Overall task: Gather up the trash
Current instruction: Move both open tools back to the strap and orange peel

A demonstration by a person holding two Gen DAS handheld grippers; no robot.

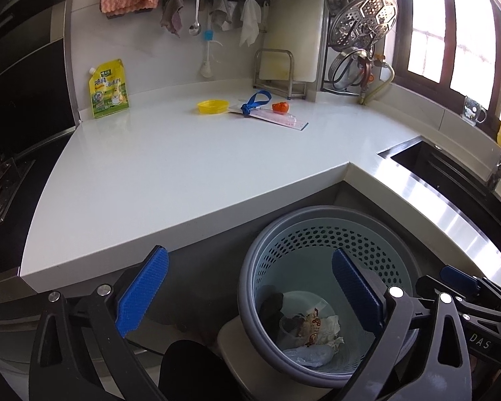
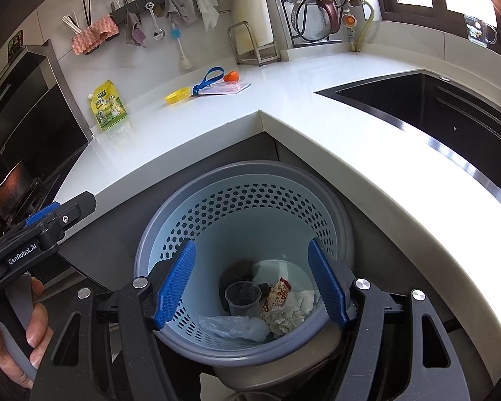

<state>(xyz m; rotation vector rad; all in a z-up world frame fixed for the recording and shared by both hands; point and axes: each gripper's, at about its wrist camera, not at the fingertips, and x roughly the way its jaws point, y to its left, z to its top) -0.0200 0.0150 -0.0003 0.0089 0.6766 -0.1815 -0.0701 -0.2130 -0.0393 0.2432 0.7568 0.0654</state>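
A pale blue perforated trash basket with a grey rim stands below the counter's inner corner. Inside lie a crumpled snack wrapper, white tissue, a clear plastic cup, a clear plastic bag and something dark. My right gripper is open and empty, directly above the basket. My left gripper is open and empty over the basket's left rim. It also shows in the right wrist view, as the right one does in the left wrist view.
The white L-shaped counter carries a yellow lid, a blue strap, a flat packet, a small orange item and a yellow-green pouch. A dark sink lies right, a stove left.
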